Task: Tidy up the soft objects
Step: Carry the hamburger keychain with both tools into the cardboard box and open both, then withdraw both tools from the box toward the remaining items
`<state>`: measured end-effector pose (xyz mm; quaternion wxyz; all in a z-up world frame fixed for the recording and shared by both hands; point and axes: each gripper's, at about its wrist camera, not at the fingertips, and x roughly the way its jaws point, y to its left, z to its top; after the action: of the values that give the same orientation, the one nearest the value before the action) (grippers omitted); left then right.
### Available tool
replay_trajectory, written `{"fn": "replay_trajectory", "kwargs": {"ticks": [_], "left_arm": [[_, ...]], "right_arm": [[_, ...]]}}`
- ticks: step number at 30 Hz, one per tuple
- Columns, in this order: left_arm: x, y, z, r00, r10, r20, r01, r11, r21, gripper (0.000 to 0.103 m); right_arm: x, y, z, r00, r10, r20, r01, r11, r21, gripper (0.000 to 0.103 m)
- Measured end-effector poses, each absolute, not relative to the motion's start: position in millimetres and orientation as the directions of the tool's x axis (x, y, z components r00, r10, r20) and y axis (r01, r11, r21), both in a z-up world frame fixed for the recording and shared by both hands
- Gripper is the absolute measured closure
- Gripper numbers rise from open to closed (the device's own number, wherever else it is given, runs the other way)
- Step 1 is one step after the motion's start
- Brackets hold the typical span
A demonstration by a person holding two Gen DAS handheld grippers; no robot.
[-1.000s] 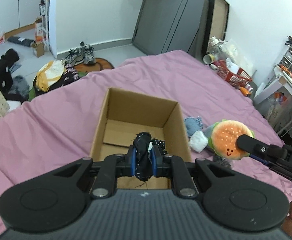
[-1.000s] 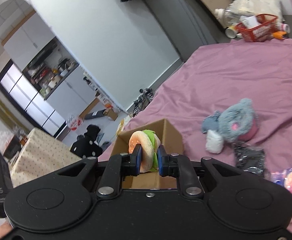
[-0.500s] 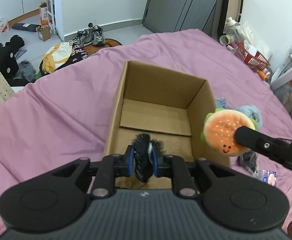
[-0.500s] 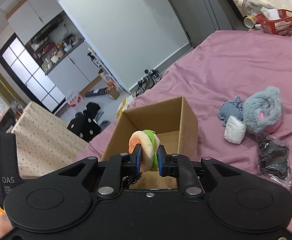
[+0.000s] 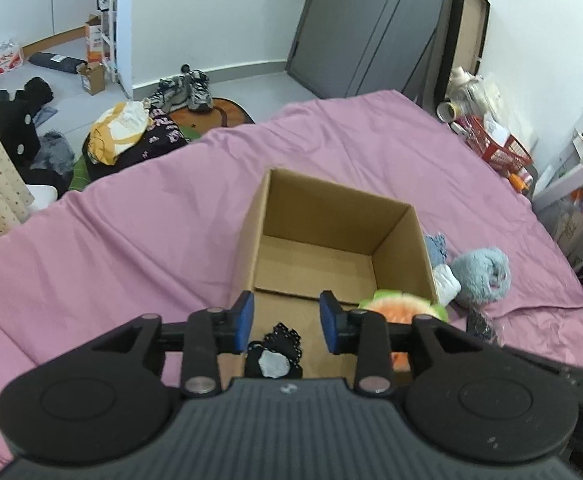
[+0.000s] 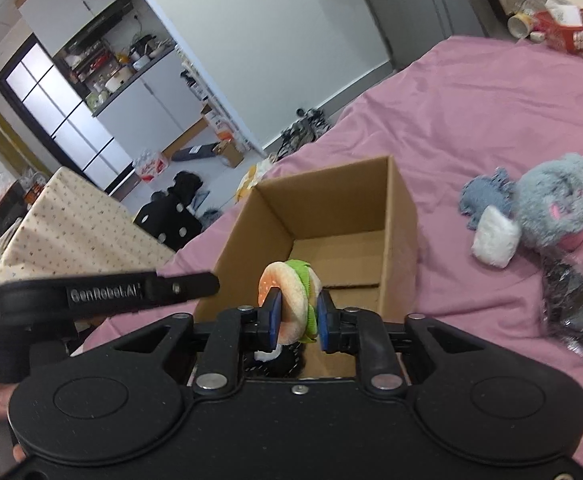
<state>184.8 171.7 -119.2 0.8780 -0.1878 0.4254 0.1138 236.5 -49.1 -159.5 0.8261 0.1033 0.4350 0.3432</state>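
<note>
Left gripper (image 5: 286, 322) jaws just parted, nothing between; black lace cloth (image 5: 277, 350) lying below on box floor.
Right gripper (image 6: 295, 318) jaws just easing apart, burger plush (image 6: 289, 298) between pads, over near end of cardboard box (image 6: 399, 208).
Advise: widen fully inside rim, drop clear of cloth.
Grey plush (image 6: 551, 204) outstanding on bedspread (image 6: 471, 100)

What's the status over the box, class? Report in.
Left gripper open, jaws just opened; black cloth dropped in cardboard box. Right gripper jaws easing, burger plush between pads. Nothing in the way.
</note>
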Motion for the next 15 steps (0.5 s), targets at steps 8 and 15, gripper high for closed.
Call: {"fn": "replay_trajectory", "kwargs": {"ticks": [8,15], "left_arm": [[181.3,168.8,-107.4,0.602,0.075,-0.795,-0.385,0.9,-0.207,0.033],[174.2,158.1,-95.2,0.599,0.12,-0.792,-0.395,0.905,-0.162,0.023]], "right_arm": [[226.9,-57.0,-149.4,0.376,0.65,-0.66,-0.463,0.749,0.474,0.053],[221.7,-74.5,-137.7,0.398,0.638,-0.659,-0.449,0.762,0.466,0.046]]}}
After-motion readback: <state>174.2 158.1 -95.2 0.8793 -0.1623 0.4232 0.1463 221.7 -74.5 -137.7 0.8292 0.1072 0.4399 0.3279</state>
